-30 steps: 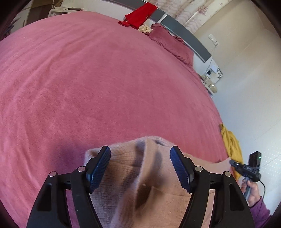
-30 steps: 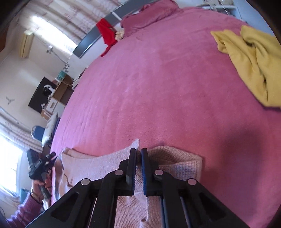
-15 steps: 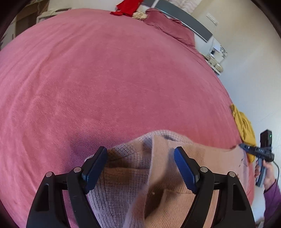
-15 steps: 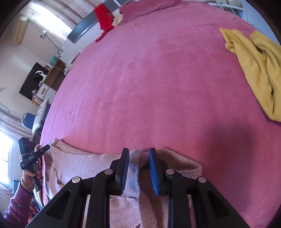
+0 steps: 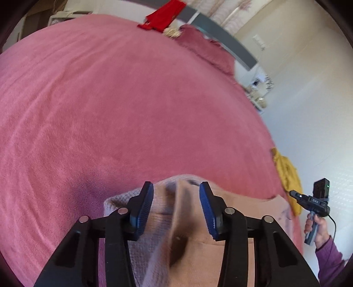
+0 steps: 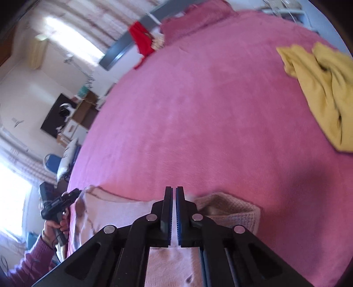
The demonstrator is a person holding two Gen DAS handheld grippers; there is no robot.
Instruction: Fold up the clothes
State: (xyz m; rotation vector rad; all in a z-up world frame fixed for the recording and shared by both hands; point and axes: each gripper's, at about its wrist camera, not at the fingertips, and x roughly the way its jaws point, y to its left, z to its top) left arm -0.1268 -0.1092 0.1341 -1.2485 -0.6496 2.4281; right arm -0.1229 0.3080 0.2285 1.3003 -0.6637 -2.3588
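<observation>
A pale pink knit sweater [image 5: 253, 212] lies at the near edge of the pink bed [image 5: 132, 110]. My left gripper [image 5: 175, 198] is open, and a raised fold of the sweater stands between its blue pads. In the right wrist view, my right gripper [image 6: 174, 194] is shut at the far edge of the sweater [image 6: 227, 209], with the knit drawn up against its fingers. Each gripper also shows small in the other's view, held by a hand at the sweater's side: the right gripper [image 5: 294, 194] and the left gripper [image 6: 74, 192].
A crumpled yellow garment [image 6: 320, 88] lies on the bed to the right, near its edge [image 5: 286, 174]. A red garment [image 5: 163, 15] hangs on the grey headboard beside a pink pillow [image 5: 205, 46]. A nightstand [image 5: 258, 92] stands by the wall.
My right gripper let go of the sweater half a second ago and has shut again at its edge. My left gripper's fingers have drawn closer together around the fold.
</observation>
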